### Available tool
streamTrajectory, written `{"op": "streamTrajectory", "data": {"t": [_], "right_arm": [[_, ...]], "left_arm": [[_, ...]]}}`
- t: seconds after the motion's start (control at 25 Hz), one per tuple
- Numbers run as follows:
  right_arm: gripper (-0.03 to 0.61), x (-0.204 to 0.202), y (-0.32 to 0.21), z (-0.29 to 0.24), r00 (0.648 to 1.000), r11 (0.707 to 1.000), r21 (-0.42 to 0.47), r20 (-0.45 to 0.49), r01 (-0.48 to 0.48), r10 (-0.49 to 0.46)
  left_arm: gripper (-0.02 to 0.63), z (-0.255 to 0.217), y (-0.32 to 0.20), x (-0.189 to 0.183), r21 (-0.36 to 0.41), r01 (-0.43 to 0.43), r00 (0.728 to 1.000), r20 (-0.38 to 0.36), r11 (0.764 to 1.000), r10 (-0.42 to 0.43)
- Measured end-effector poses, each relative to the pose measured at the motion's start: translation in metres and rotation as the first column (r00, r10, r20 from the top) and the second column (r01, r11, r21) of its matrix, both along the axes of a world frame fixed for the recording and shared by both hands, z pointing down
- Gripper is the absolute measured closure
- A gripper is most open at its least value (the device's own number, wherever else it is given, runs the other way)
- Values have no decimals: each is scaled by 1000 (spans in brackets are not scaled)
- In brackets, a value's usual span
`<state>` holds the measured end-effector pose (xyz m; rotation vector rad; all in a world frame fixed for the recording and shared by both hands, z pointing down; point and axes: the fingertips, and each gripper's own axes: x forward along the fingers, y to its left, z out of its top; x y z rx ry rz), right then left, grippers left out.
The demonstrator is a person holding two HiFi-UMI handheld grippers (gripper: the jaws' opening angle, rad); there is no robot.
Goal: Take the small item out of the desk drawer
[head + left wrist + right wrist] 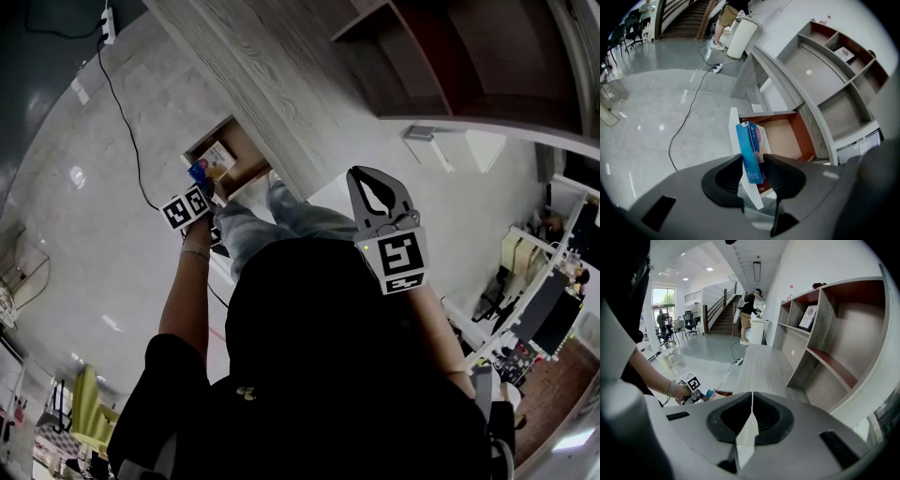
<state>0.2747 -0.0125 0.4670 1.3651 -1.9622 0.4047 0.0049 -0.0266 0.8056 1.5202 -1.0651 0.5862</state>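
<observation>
A black cable [686, 117] runs over the grey floor at nine o'clock from the left hand-held gripper [753, 164], whose jaws are clamped on a small blue box [749, 145]. The box stands on edge between them, with its top reaching out past the jaw tips toward twelve o'clock. It is held clear of the open drawer [785, 136], just over the drawer's white front, and the brown drawer bottom lies at about one o'clock from it. In the head view the drawer sticks out from under the wood-grain table [272, 84], which runs across from eleven o'clock toward four o'clock. The right hand-held gripper [360, 174] is raised well apart from the drawer, at about three o'clock from the left one. Its jaws are pressed together with nothing between them. The brown-lined shelf unit [825, 343] rises at its two o'clock.
</observation>
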Motion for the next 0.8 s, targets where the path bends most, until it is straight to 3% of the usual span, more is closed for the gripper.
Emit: {"op": "streamTrajectory", "data": {"t": [0.8], "right_arm": [[578, -63, -16, -16, 994, 998, 39, 93, 49, -52]], "left_arm": [[517, -84, -12, -47, 132, -41, 999, 17, 990, 39]]}}
